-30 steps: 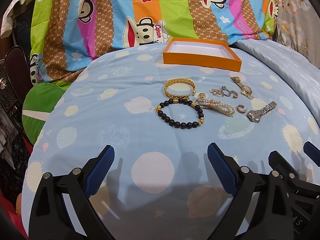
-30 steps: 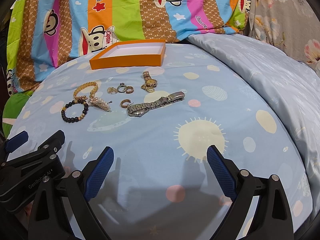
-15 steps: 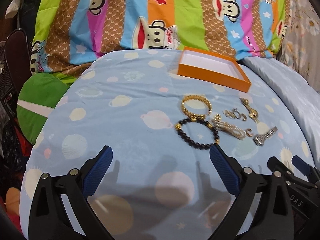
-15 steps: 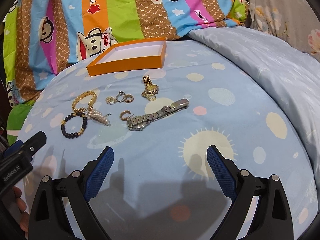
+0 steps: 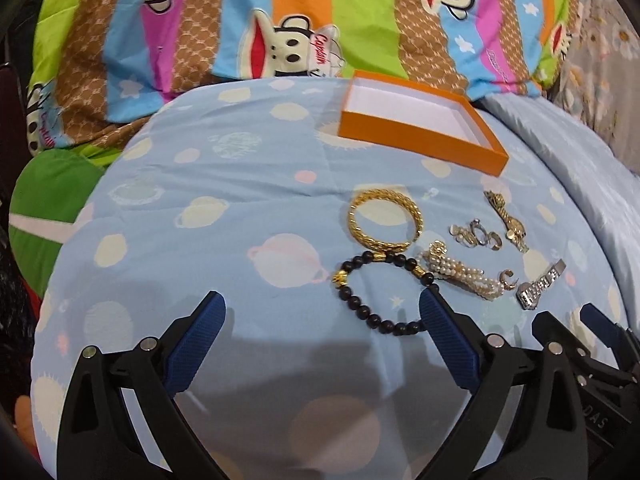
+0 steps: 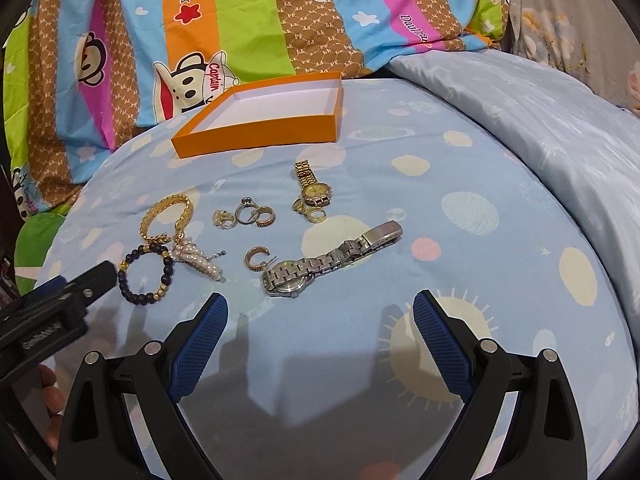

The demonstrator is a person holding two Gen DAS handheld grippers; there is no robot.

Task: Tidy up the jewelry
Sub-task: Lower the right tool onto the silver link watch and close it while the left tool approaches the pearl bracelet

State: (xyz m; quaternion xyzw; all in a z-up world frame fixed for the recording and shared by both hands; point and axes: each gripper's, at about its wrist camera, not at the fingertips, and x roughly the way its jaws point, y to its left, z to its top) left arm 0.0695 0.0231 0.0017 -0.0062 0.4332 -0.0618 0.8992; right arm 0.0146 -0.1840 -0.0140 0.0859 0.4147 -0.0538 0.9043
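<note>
Jewelry lies on a blue planet-print bedspread (image 5: 240, 264). A gold bangle (image 5: 385, 220), a black bead bracelet (image 5: 380, 292), a pearl bracelet (image 5: 460, 274), rings (image 5: 476, 236), a gold watch (image 5: 506, 220) and a silver watch (image 6: 328, 262) lie in front of an empty orange box (image 5: 416, 120), which also shows in the right wrist view (image 6: 264, 114). My left gripper (image 5: 322, 340) is open just short of the black bead bracelet; its right pad overlaps the bracelet's edge. My right gripper (image 6: 320, 340) is open and empty just short of the silver watch.
A striped monkey-print quilt (image 5: 280, 20) is heaped behind the box. A pale blue duvet (image 6: 540, 92) rises at the right. A green cushion (image 5: 48, 200) lies at the left edge of the bed. A gold hoop earring (image 6: 258, 258) lies beside the silver watch.
Both grippers have moved forward toward the jewelry, which now sits larger and lower in both views. The left one has swung left. Both stay open.
</note>
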